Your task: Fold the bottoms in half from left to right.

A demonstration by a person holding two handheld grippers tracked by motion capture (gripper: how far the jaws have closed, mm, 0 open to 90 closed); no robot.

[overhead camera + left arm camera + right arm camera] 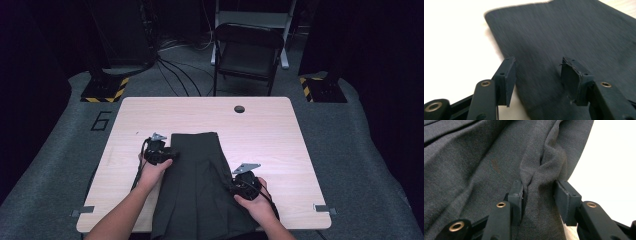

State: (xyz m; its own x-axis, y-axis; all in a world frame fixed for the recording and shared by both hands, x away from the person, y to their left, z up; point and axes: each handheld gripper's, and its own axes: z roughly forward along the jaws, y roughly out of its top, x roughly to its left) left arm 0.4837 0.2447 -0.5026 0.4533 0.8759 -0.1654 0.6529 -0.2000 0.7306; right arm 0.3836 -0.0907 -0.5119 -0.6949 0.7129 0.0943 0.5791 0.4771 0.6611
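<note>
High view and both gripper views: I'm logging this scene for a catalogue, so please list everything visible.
Garment: one, dark grey, near half of table, hanging over its near edge.
Table: one, light wood, centre.
Cable hole: one, table's far edge.
Folding chair: one, black, behind table.
Floor cables: several, black, beyond table.
Left gripper: black, open over garment's left edge.
Right gripper: black, closed on a fold at garment's right edge.
</note>
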